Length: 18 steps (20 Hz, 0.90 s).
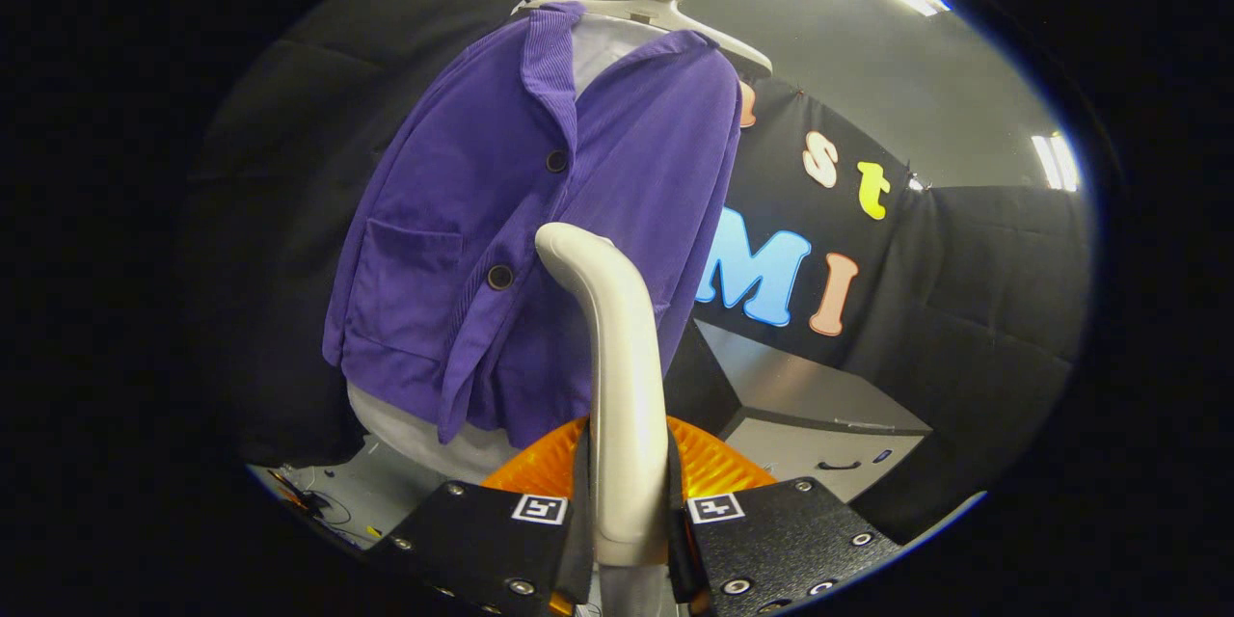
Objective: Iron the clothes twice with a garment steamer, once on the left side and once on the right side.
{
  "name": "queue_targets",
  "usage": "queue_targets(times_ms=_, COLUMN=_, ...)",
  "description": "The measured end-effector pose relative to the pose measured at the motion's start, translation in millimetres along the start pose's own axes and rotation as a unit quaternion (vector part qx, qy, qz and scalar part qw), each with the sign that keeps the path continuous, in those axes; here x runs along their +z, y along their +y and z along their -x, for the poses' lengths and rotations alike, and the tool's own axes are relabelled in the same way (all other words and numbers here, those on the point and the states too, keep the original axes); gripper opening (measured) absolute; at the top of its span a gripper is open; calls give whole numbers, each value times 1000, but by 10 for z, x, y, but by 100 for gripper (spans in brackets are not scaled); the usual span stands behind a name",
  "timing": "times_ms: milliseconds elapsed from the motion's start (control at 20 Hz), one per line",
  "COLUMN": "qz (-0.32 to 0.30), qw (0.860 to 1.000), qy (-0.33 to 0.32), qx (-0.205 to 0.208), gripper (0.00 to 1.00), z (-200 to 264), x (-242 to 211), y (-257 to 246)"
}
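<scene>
Gripper view shows the gripper (629, 521) pinching the steamer (617, 386). Both black fingers (482, 530) press on its pale handle, one on each side. The steamer stands up between them and bends over at the top toward the jacket (482, 241). The bent top is right in front of the cloth, near the lower button (499, 277). I cannot tell if it touches.

The purple jacket hangs on a white hanger (675, 14) just ahead of the fingers. A pale shirt (424, 434) peeks out under it. An orange part (713, 463) sits behind the handle, low down.

I think a pass over the jacket is under way, near the middle. Which side it counts for is hard to say.

Things could go wrong from here. The jacket hangs free, so a hard push could make it swing away or turn on the hanger. Then the steam would miss. The top could catch on the button or the pocket (410, 280) edge and tug the cloth. The handle is smooth, so it could slip or twist in the fingers if it drags.
</scene>
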State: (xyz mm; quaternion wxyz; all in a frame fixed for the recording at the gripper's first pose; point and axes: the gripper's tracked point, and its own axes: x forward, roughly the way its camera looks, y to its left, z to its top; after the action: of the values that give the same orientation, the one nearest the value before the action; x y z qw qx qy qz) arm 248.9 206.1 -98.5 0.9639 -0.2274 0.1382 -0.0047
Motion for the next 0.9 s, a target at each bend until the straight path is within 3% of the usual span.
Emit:
queue_targets(times_ms=350, qz=11, qw=1000, qy=26, qx=9, gripper=31, z=8, x=-486, y=77)
queue_targets(times_ms=900, qz=13, qw=992, qy=104, qx=76, gripper=31, z=137, x=-1283, y=345)
